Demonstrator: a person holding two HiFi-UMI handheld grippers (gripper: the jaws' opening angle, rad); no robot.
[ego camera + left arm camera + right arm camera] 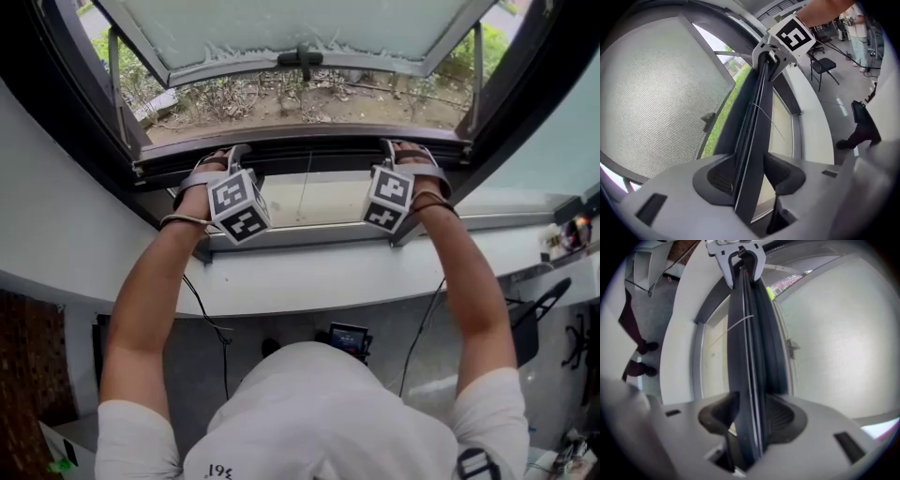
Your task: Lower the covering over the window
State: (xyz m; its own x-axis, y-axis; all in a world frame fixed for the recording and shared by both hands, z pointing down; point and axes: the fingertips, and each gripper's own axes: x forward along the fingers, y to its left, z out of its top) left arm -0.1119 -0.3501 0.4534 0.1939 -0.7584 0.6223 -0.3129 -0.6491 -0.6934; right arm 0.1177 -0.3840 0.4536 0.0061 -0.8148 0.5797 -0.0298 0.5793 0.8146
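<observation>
The only print is on the white shirt [319,403], far below the left gripper [225,161]. A few small dark marks there look like numbers. They sit at the picture's edge and are too small to read.

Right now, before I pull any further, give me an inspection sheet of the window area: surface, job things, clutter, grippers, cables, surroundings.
Surface: white sill runs below the window.
Job's things: dark bar of the covering spans the window opening; window sash is swung outward.
Clutter: small items at the sill's right end, too small to name.
Grippers: left gripper and right gripper each appear closed on the dark bar, one towards each end.
Cables: thin cord hangs from the bar; black cables hang below the sill.
Surroundings: ground with shrubs outside; chair in the room.
</observation>
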